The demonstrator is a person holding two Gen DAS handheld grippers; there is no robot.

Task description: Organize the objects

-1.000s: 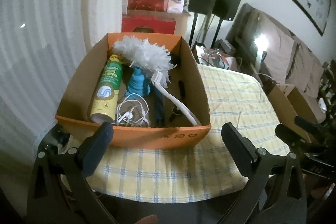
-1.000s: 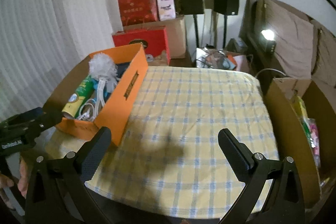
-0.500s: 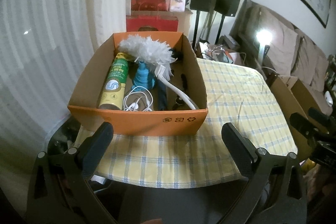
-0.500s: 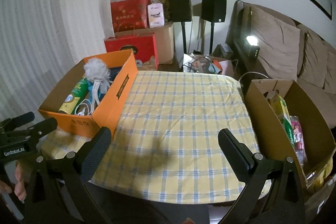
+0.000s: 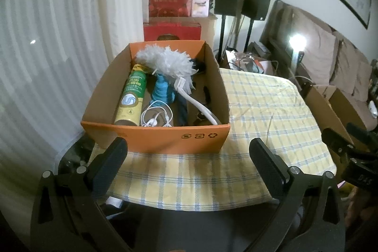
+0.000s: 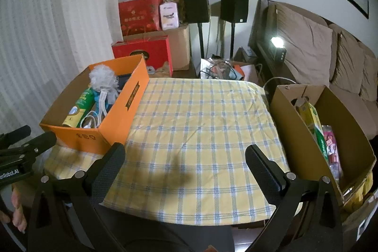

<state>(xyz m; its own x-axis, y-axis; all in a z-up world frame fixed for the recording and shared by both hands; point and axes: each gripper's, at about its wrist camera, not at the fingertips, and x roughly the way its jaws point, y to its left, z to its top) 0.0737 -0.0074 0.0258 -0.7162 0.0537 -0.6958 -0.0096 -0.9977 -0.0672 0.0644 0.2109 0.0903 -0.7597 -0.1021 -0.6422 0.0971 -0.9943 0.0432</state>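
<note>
An orange box [image 5: 156, 137] [image 6: 132, 96] stands at the left end of a table under a yellow checked cloth [image 6: 200, 134]. Inside lie a green and yellow spray can [image 5: 132, 98], a white fluffy duster [image 5: 167, 60], a blue ribbed object [image 5: 161, 89] and a coil of white earphones [image 5: 156, 115]. My left gripper [image 5: 189, 157] hangs open just short of the box's near wall, holding nothing. My right gripper [image 6: 185, 162] is open and empty over the table's near edge. A brown cardboard box [image 6: 304, 134] with colourful packets stands to the right of the table.
Behind the table are red gift boxes [image 6: 139, 15], two black speakers on stands [image 6: 196, 5] and a brown sofa [image 6: 330, 49] with a small lit lamp [image 6: 276, 41]. White curtains [image 5: 47, 39] hang on the left. A hand [image 6: 17, 211] shows at the lower left.
Both grippers have pulled back and risen away from the table, so the orange box and the brown box at the right show more fully. Both stay open.
</note>
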